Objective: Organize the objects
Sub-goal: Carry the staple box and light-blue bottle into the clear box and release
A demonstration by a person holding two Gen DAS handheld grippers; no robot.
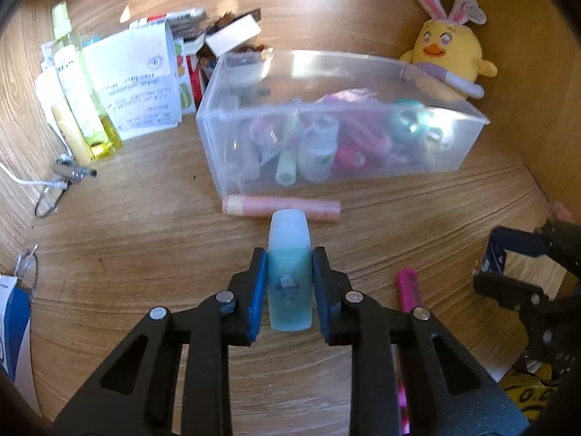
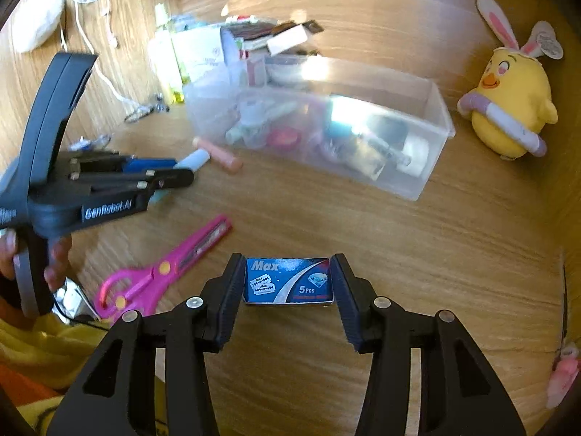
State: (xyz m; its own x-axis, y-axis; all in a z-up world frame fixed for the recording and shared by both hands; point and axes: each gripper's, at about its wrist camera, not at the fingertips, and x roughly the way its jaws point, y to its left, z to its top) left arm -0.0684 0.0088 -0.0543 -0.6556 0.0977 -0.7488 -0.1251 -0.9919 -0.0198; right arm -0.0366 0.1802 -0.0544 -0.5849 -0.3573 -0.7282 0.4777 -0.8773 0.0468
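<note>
My left gripper (image 1: pixel 289 265) is shut on a small blue bottle (image 1: pixel 289 283) with a pale cap, held above the wooden desk just in front of a pink tube (image 1: pixel 281 206). A clear plastic bin (image 1: pixel 468 120) full of small items stands behind the tube. My right gripper (image 2: pixel 288 272) is shut on a blue razor-blade box (image 2: pixel 288 280) marked "Max", low over the desk. The left gripper (image 2: pixel 174 178) with its bottle also shows in the right wrist view, at the left. The bin (image 2: pixel 441 109) lies ahead of the right gripper.
Pink scissors (image 2: pixel 163 272) lie on the desk between the grippers. A yellow chick plush (image 1: pixel 450 51) sits at the back right. Yellow spray bottles (image 1: pixel 80 87), a paper packet (image 1: pixel 134 80) and boxes stand at the back left. A white cable (image 2: pixel 98 65) runs along the left.
</note>
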